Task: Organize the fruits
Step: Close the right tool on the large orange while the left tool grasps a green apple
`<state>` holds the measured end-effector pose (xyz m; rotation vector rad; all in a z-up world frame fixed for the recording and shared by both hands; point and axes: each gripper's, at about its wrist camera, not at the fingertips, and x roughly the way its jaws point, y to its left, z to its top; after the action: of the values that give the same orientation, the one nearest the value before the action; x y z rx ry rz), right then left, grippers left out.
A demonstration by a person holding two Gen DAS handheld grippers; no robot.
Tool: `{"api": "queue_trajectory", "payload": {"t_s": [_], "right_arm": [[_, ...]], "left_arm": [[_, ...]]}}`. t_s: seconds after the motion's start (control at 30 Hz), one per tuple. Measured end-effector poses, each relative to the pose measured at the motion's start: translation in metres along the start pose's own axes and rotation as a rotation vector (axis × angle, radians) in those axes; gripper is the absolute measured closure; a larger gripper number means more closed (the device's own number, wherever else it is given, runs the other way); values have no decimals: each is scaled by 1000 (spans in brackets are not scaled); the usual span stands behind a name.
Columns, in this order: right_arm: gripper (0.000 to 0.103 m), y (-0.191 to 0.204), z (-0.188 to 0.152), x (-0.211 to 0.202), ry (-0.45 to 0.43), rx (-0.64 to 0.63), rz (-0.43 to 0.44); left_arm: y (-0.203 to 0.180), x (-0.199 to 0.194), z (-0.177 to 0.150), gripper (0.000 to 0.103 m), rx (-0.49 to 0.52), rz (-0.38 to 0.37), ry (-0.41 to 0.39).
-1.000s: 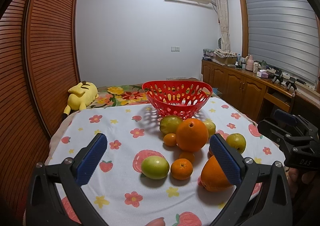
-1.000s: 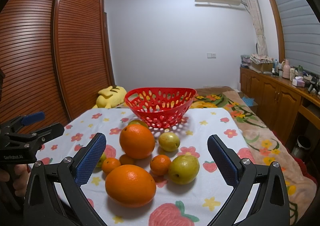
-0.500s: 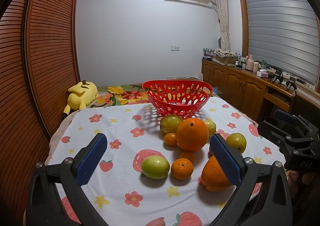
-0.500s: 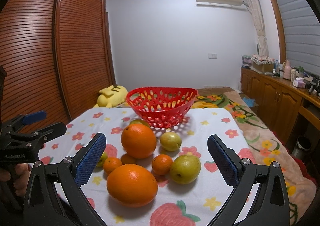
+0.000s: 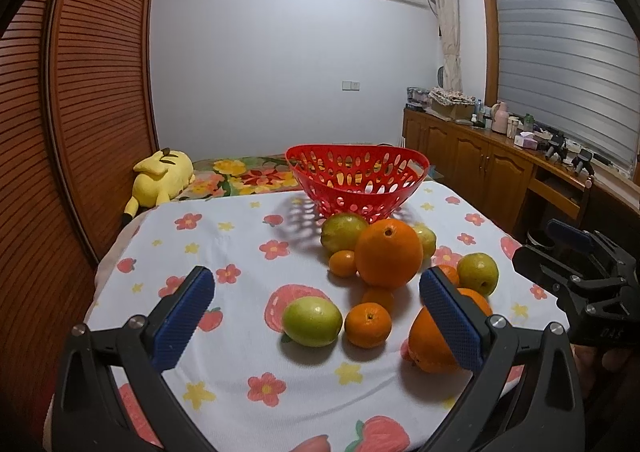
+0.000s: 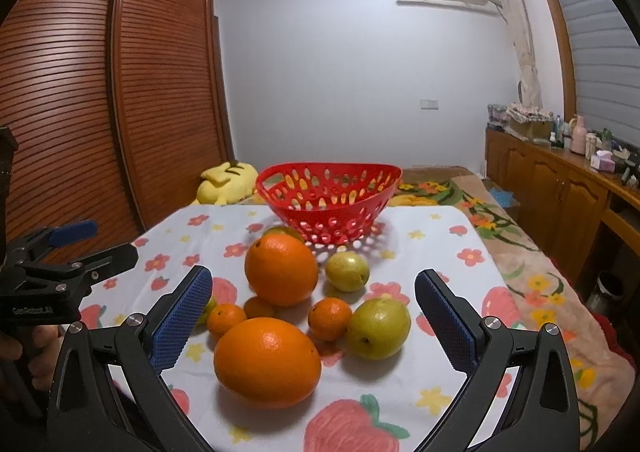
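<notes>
1. While both tools hover above the floral tablecloth (image 5: 240, 352), the left gripper (image 5: 316, 316) is spread wide and empty, a green fruit (image 5: 312, 321) lying between its jaws.
2. Equally released, the right gripper (image 6: 312, 316) frames a large orange (image 6: 267, 362).
3. Beyond both jaws, past the clustered fruit, stands the red basket (image 6: 328, 202).

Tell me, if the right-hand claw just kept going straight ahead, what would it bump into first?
Probably the big orange lying nearest between the open right gripper fingers; the red basket sits farther back. Depth is hard to judge.
</notes>
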<state>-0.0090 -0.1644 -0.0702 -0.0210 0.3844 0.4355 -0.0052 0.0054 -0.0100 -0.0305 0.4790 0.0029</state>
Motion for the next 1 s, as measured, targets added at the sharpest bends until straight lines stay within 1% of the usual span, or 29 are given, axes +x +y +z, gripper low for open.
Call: {"api": "queue_trajectory", "payload": {"t_s": [0.3, 0.43, 0.63, 0.73, 0.9, 0.97, 1.0], "right_arm": [[0, 6, -11, 12, 44, -7, 20], [0, 8, -19, 23, 80, -10, 39], [0, 8, -32, 37, 128, -7, 73], [0, 9, -38, 43, 151, -6, 84], [0, 10, -45, 50, 185, -11, 100], [0, 11, -46, 51, 191, -11, 111], [0, 11, -46, 52, 192, -11, 115]], "left_arm": [[11, 11, -11, 0, -8, 2, 39], [18, 18, -19, 0, -9, -1, 66], [25, 34, -28, 0, -20, -20, 118], [29, 41, -32, 1, -39, -43, 143], [31, 46, -36, 2, -40, -71, 157], [32, 50, -38, 6, -41, -84, 177], [32, 52, -38, 6, -42, -87, 185]]}}
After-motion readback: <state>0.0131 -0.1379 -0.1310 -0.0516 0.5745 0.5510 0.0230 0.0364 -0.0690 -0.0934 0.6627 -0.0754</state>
